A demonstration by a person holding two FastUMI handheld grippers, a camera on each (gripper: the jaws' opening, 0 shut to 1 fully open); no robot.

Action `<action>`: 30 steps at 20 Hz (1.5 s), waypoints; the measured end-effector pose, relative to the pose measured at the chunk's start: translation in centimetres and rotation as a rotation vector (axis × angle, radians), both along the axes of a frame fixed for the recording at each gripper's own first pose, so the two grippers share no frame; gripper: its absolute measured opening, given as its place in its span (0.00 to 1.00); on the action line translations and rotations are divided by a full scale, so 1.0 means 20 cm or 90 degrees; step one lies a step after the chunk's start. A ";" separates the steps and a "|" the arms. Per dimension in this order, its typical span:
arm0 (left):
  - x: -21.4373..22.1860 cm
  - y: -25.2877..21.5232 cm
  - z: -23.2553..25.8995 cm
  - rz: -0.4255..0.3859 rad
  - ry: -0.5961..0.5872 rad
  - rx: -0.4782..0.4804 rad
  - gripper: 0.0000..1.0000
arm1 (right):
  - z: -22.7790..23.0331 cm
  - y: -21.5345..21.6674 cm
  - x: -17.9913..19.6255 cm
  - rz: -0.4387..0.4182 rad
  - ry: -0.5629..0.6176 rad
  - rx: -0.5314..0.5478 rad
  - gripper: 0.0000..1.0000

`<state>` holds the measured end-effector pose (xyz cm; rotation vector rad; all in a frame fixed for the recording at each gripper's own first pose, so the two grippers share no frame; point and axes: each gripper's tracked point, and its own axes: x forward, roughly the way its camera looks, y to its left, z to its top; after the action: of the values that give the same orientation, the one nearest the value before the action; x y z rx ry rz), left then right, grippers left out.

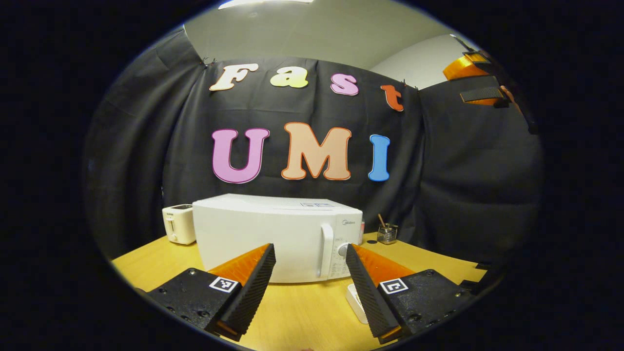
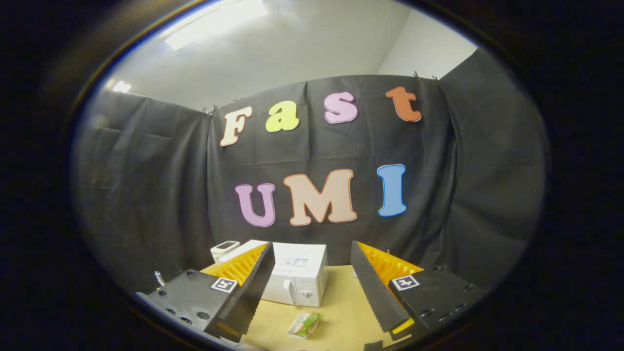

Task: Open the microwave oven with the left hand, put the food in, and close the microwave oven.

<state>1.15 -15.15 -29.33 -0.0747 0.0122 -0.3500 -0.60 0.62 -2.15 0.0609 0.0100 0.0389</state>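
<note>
While the left gripper (image 1: pixel 310 253) hovers over a wooden table (image 1: pixel 297 312) with fingers spread and nothing between them, the left gripper view shows the white microwave oven (image 1: pixel 278 236) straight ahead, door closed, a white toaster (image 1: pixel 178 224) just beside it, and a wire cup (image 1: pixel 387 234) with a stick in it behind. Black cloth walls the booth.

Right gripper view: right gripper (image 2: pixel 312 263) released, empty. Microwave oven (image 2: pixel 295 278) farther off; food in a small tray (image 2: pixel 305 325) lies on the table (image 2: pixel 341 312) near it.
</note>
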 end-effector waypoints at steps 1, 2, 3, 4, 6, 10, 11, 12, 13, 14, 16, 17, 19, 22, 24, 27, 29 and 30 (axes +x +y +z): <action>0.03 -0.02 -0.02 0.002 0.001 -0.004 0.90 | -0.02 0.00 0.00 0.002 0.007 -0.003 0.98; 0.07 -0.05 -0.04 0.005 -0.003 -0.013 0.90 | -0.04 0.00 0.01 0.005 0.011 -0.004 0.94; 0.10 -0.07 -0.05 0.004 -0.009 -0.021 0.90 | -0.05 -0.01 0.01 0.005 0.014 -0.005 0.94; 0.13 -0.11 -0.09 0.002 -0.005 -0.025 0.90 | -0.06 -0.02 0.02 0.005 0.016 -0.006 0.94; 0.20 -0.17 -0.18 -0.005 0.012 -0.027 0.90 | -0.07 -0.04 0.02 0.005 0.015 -0.001 0.94; 0.37 -0.23 -0.38 0.002 0.048 -0.018 0.90 | -0.09 -0.04 0.03 0.019 0.021 0.016 0.94; 0.41 -0.25 -0.44 0.004 0.074 -0.015 0.90 | -0.10 -0.05 0.04 0.018 0.023 0.014 0.94; 0.46 -0.27 -0.50 0.002 0.094 -0.015 0.90 | -0.11 -0.06 0.04 0.016 0.024 0.008 0.94; 0.50 -0.30 -0.54 -0.003 0.108 -0.016 0.90 | -0.12 -0.07 0.04 0.014 0.025 -0.001 0.94; 0.53 -0.32 -0.55 -0.008 0.113 -0.014 0.90 | -0.13 -0.08 0.04 0.011 0.026 -0.011 0.94; 0.61 -0.35 -0.56 -0.004 0.115 0.001 0.90 | -0.15 -0.08 0.03 0.012 0.026 -0.024 0.98; 0.63 -0.35 -0.57 -0.002 0.117 0.011 0.90 | -0.16 -0.07 0.03 0.016 0.028 -0.026 0.94; 0.68 -0.36 -0.59 0.005 0.113 0.038 0.90 | -0.16 -0.06 0.02 0.026 0.030 -0.018 0.98; 0.73 -0.37 -0.58 0.013 0.104 0.054 0.90 | -0.18 -0.04 -0.02 0.045 0.033 -0.007 0.94; 0.76 -0.36 -0.60 0.021 0.108 0.060 0.90 | -0.18 -0.02 -0.04 0.056 0.035 -0.004 0.94; 0.79 -0.34 -0.62 0.038 0.113 0.065 0.76 | -0.17 -0.02 -0.05 0.059 0.035 -0.003 0.94; 0.79 -0.33 -0.62 0.040 0.114 0.067 0.63 | -0.17 -0.03 -0.04 0.052 0.033 -0.004 0.94; 0.78 -0.34 -0.63 0.032 0.116 0.063 0.60 | -0.18 -0.03 -0.04 0.051 0.033 -0.004 0.94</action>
<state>16.83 -22.04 -41.87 -0.0083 0.2073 -0.2916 -1.43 0.04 -5.72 0.0551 0.0650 0.1179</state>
